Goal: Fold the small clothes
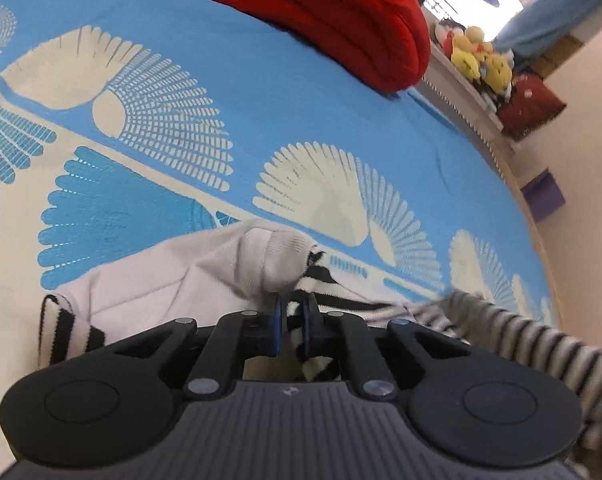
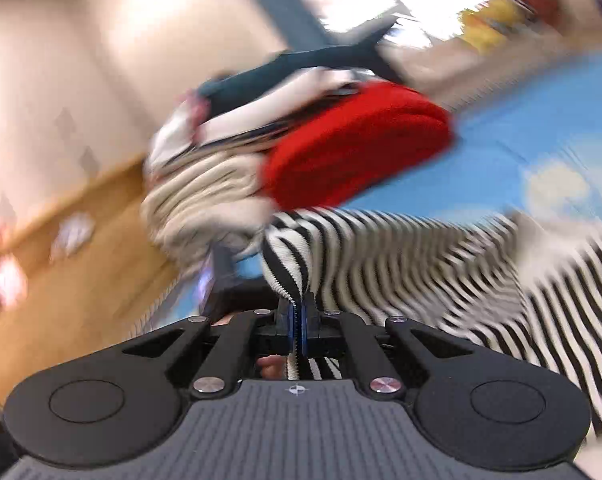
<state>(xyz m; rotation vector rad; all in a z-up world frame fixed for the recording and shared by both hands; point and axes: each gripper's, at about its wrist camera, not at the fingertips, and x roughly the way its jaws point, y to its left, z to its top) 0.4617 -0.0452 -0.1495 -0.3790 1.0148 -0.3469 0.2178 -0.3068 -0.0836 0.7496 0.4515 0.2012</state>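
Where its two blue pads nearly meet at the lower middle of the left wrist view, the left hand-held gripper (image 1: 292, 312) stands with a narrow gap between them, and black-and-white striped cloth runs through that gap; whether the pads truly pinch it I cannot tell for sure, though the fabric bunches right at their tips. That cloth belongs to the striped garment (image 1: 221, 276), whose pale grey-white part rises in a rounded fold just above the pads, with a striped cuff at the lower left of the frame and a blurred striped stretch trailing to the lower right. It lies on the bed sheet (image 1: 261, 92), blue with cream fan shapes, which fills most of the frame. A red folded cloth (image 1: 341, 20) sits at the top centre, and yellow plush toys (image 1: 481, 60) line a ledge at the upper right.

Seen from the right wrist, the right hand-held gripper (image 2: 299, 320) has its pads pressed together on a ribbed striped edge of the same garment, which fans out toward the right of the frame. Beyond it, blurred, are a pile of cream and striped clothes (image 2: 197, 196) at centre left and the red cloth at centre.
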